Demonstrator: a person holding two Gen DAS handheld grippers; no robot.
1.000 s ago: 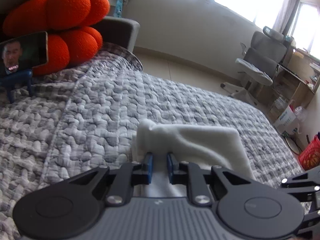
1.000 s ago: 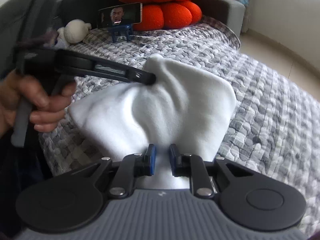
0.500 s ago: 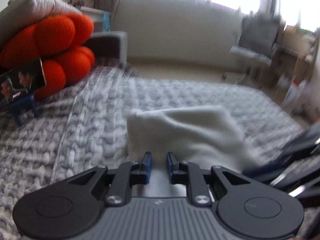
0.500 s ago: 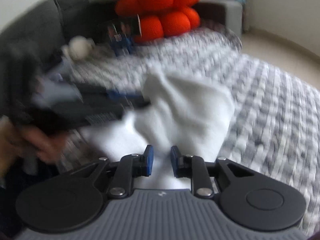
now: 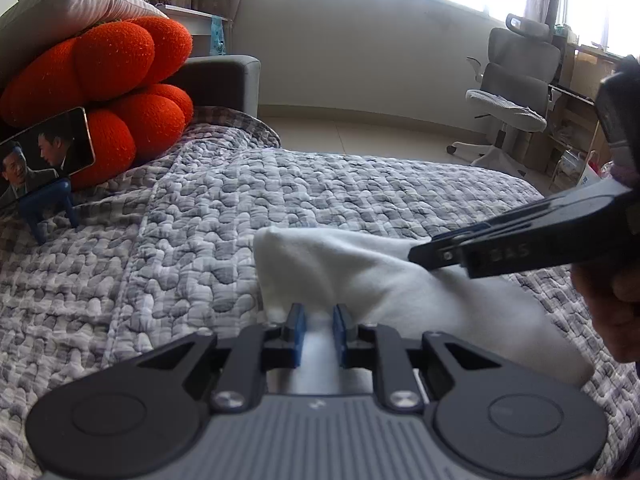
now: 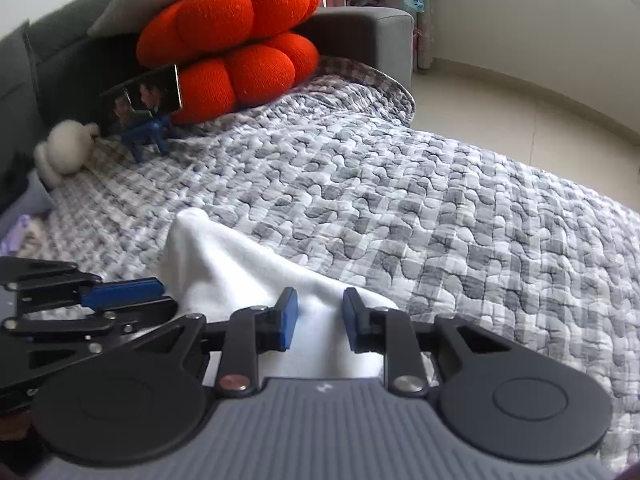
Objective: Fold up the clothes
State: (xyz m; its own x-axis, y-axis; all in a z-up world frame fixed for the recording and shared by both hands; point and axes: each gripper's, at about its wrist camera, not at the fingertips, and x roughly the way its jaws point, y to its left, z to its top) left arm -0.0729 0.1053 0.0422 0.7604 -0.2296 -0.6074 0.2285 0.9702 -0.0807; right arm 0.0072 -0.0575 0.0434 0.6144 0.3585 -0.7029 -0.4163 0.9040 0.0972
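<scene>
Garment: white fleece cloth (image 5: pixel 360 272), bunched and lifted off the grey checked quilt (image 5: pixel 200 240), peak pointing toward the sofa end; lower edge trailing onto the quilt at right in the left wrist view.
Left gripper (image 5: pixel 319 320): jaws narrow, blue pads pinching a fold of the white cloth drawn between them.
Right gripper (image 6: pixel 320 316): jaws slightly wider than the left pair, just been closing a little, white cloth between the blue pads; contact on the pads not clear enough to call a firm hold.
Relation of grippers: close together, right one entering the left wrist view from the right edge with its tip over the cloth; left one at the lower left of the right wrist view, tip just beside the cloth.
Hand (image 5: pixel 612 308): partly seen at the right edge, wrapped on the right gripper's handle.
Quilt: spread over a bed-like sofa surface.
Background: orange pumpkin-shaped cushion (image 6: pixel 232 52) against the grey sofa arm (image 6: pixel 360 36); phone (image 5: pixel 44 156) playing video on a blue stand (image 5: pixel 52 208) in front of it; small white plush toy (image 6: pixel 64 152) beside the stand; grey office chair (image 5: pixel 516 96) near the windows.
</scene>
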